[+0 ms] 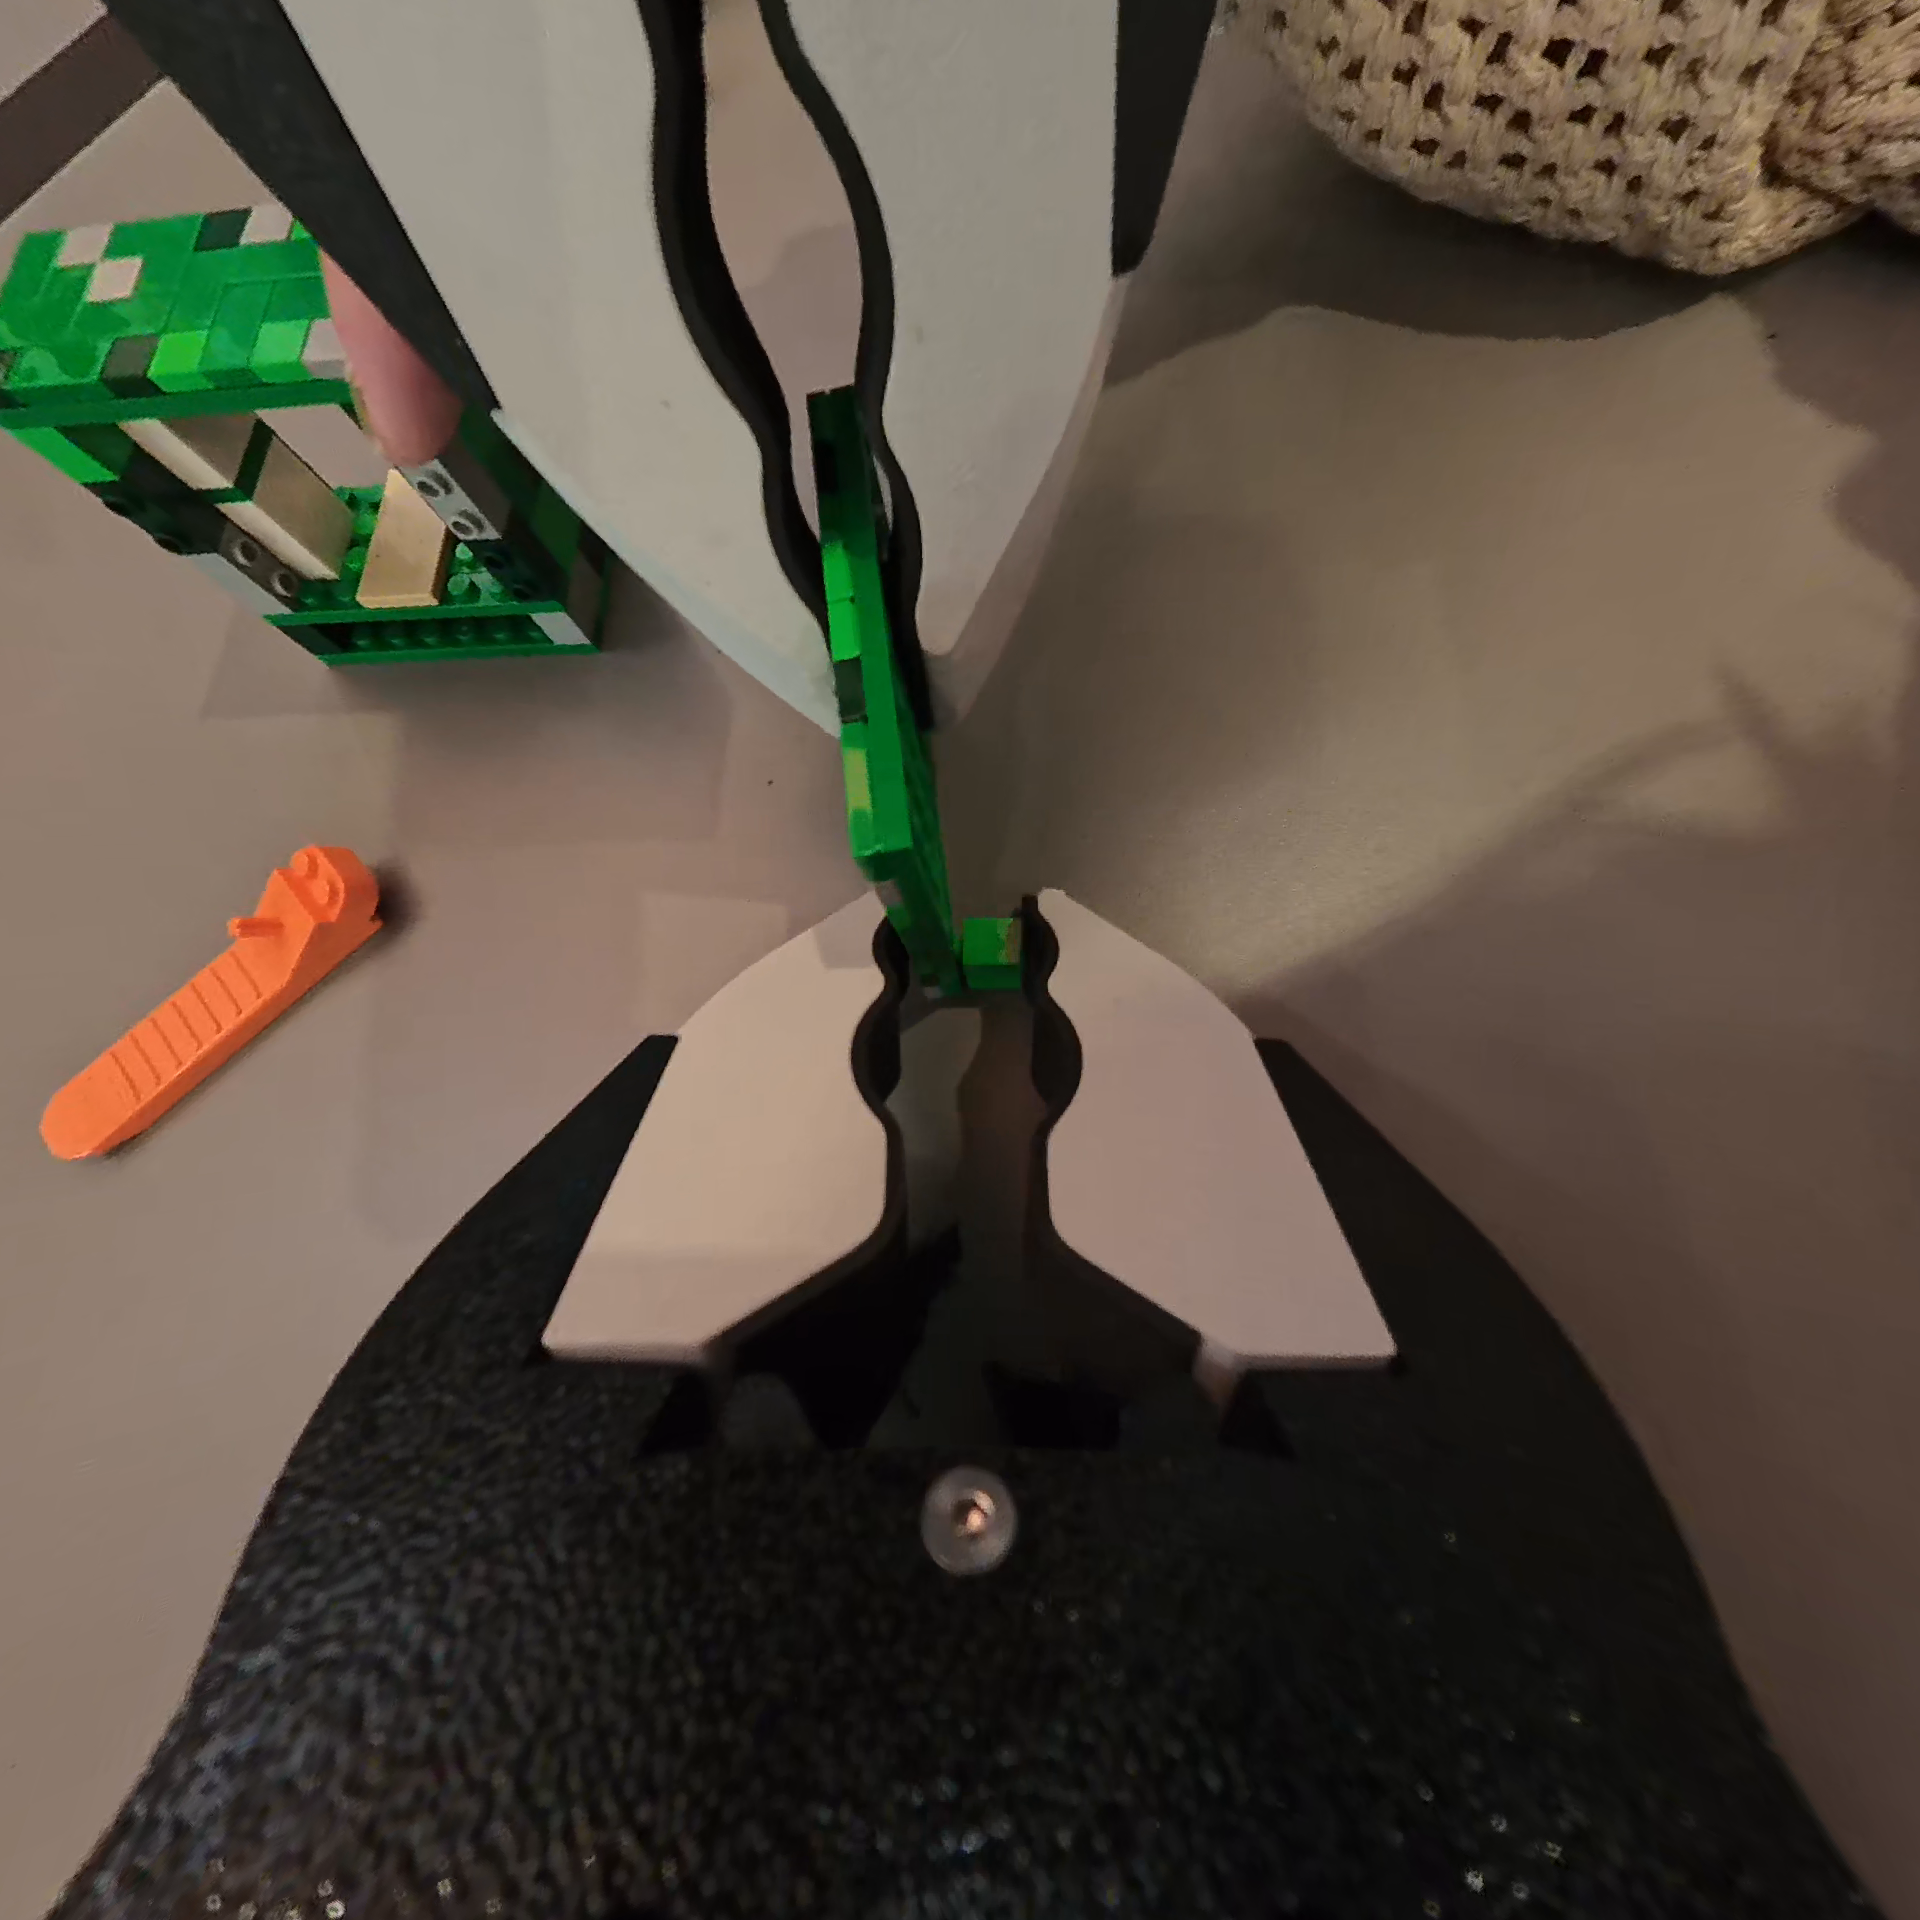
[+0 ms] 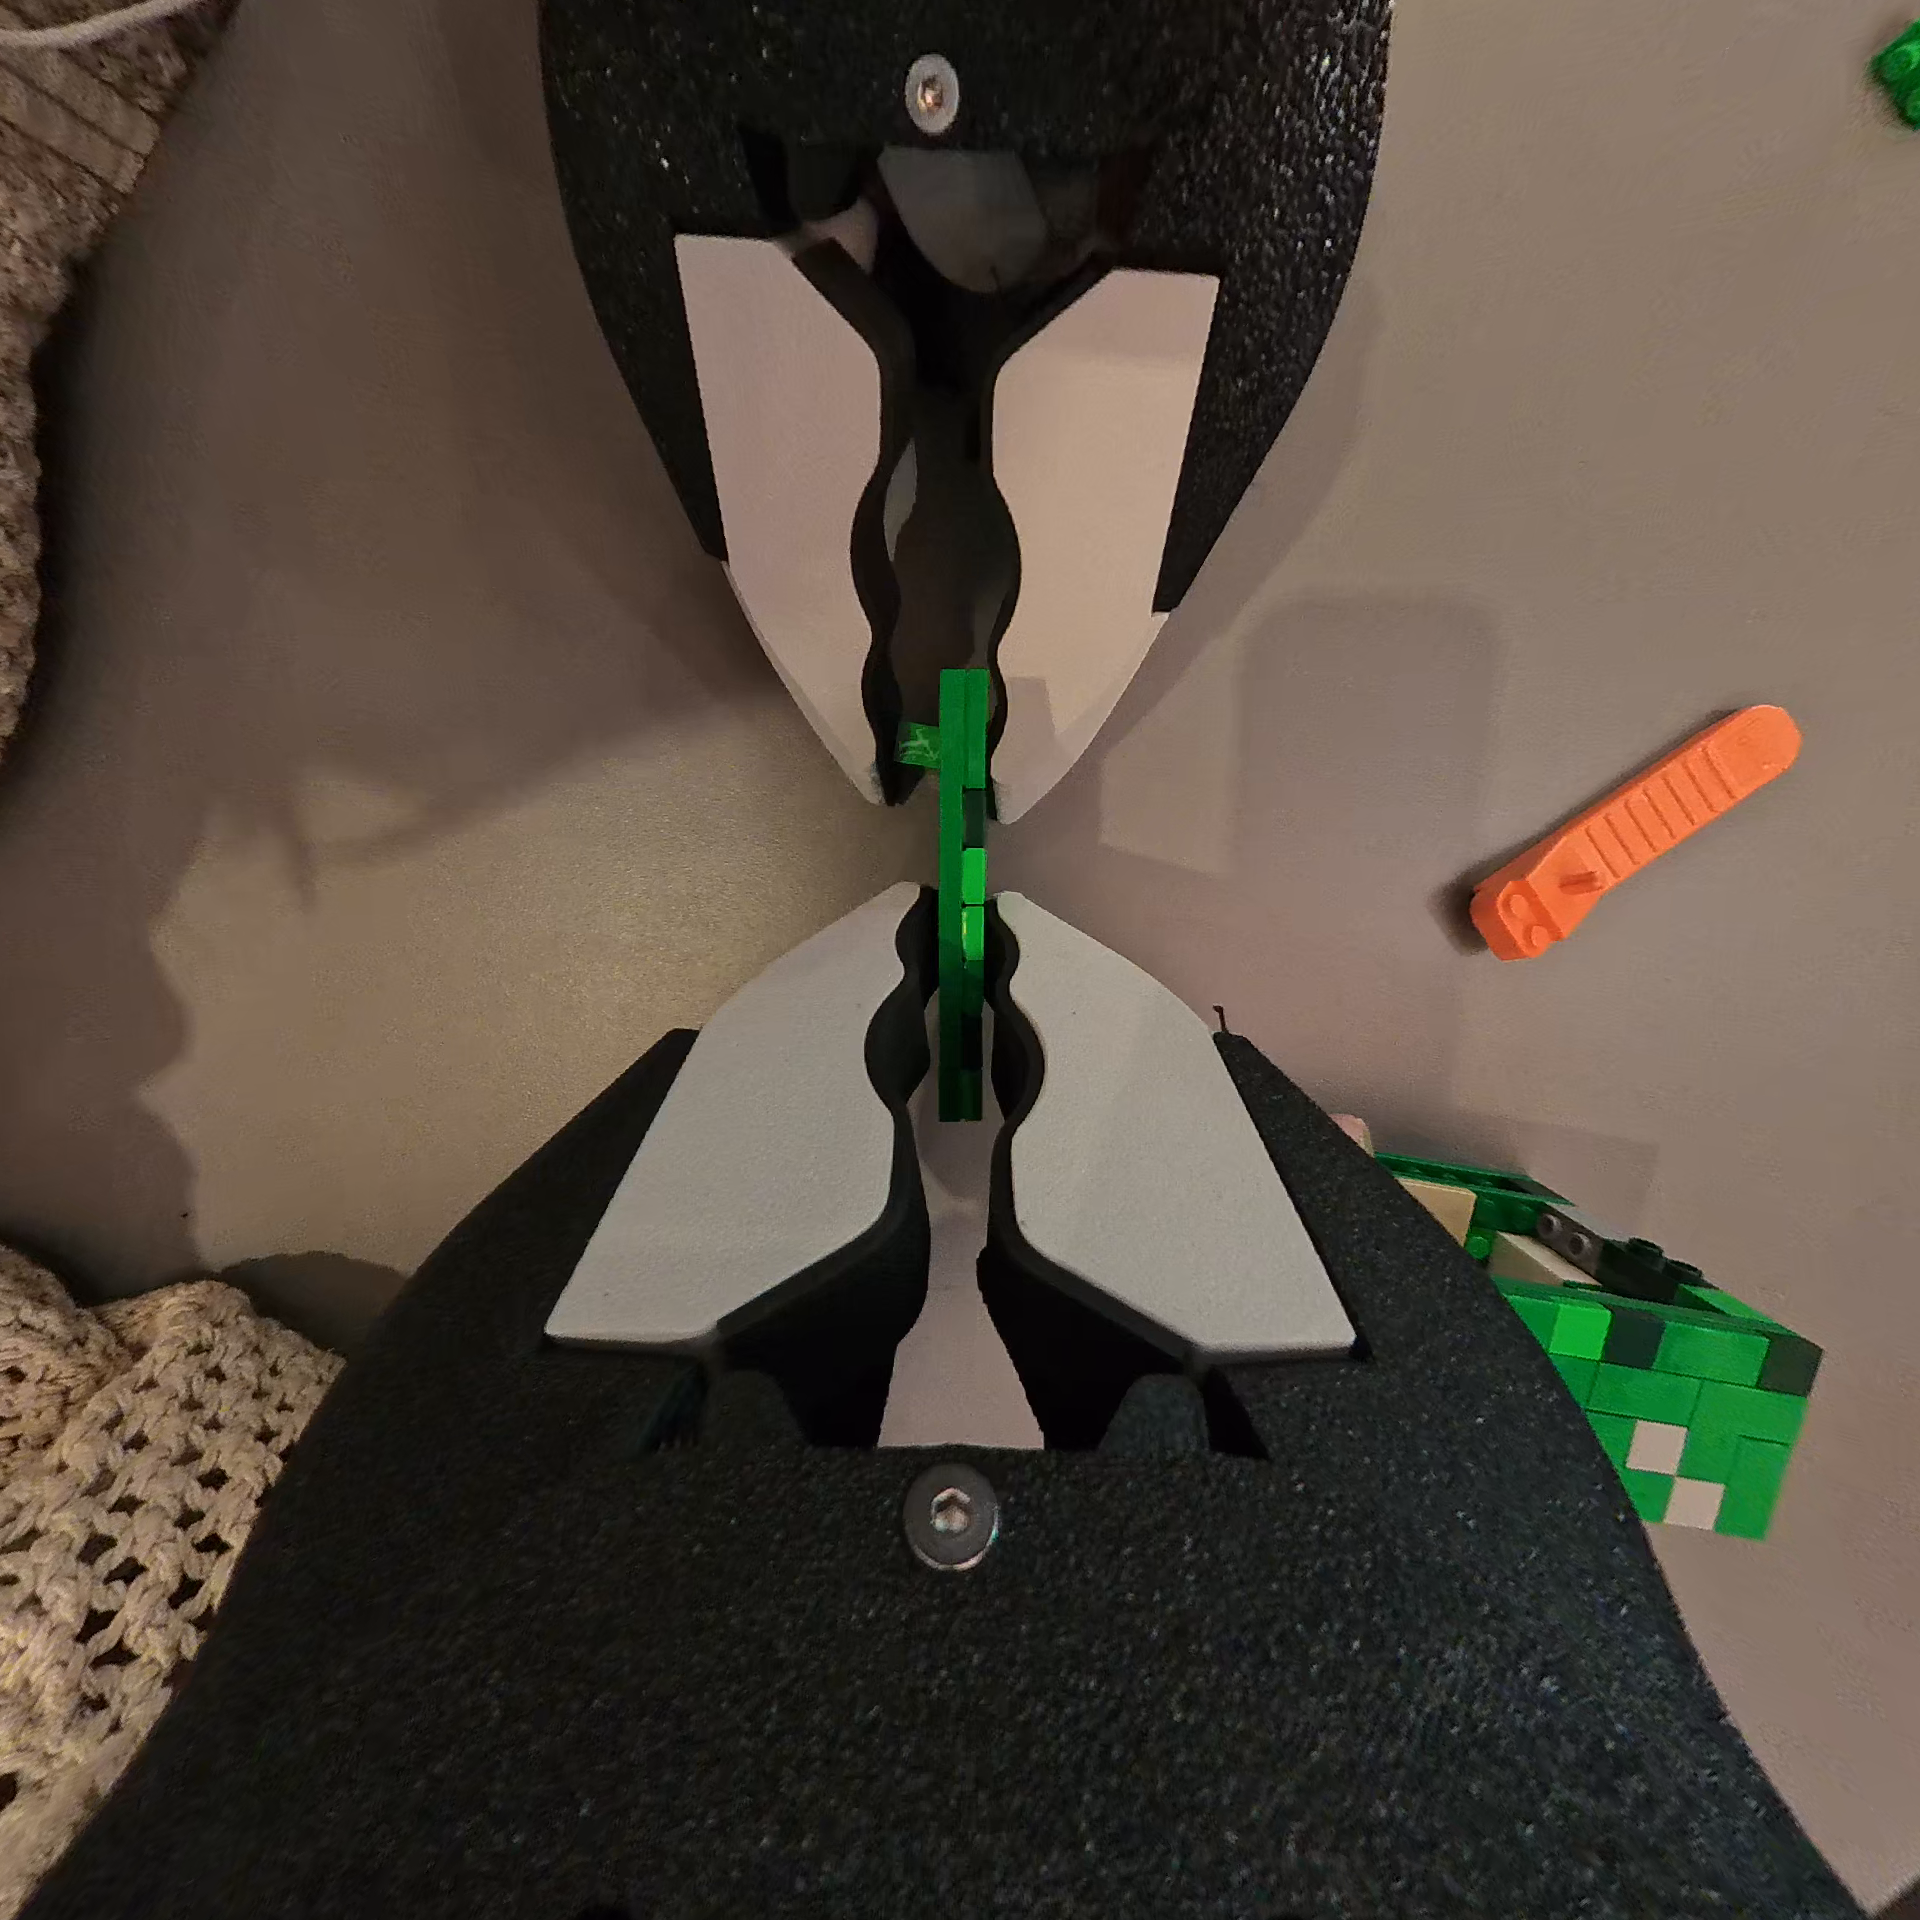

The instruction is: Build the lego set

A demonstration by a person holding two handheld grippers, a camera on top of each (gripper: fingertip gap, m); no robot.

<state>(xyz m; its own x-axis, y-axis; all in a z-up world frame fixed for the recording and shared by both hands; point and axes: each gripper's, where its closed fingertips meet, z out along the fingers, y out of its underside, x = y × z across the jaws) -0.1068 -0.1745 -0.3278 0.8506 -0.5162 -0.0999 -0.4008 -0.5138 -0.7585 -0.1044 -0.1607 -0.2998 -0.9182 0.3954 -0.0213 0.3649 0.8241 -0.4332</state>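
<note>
Left hand-held gripper (image 1: 961, 951): tips point up-frame, closed on the green plate panel (image 1: 883, 748) and a small green brick (image 1: 987, 951).
Right hand-held gripper (image 2: 951, 914): facing it tip to tip, clamping the panel's other end.
Green block build (image 1: 208, 416): upper left on the bench (image 1: 1455, 831).
Orange brick separator (image 1: 208, 1008): left.

My grey tabletop (image 1: 1351, 623) carries an orange brick separator (image 1: 208, 1003), a green lego block build (image 1: 260, 436), and a crocheted blanket (image 1: 1558, 114).
</note>
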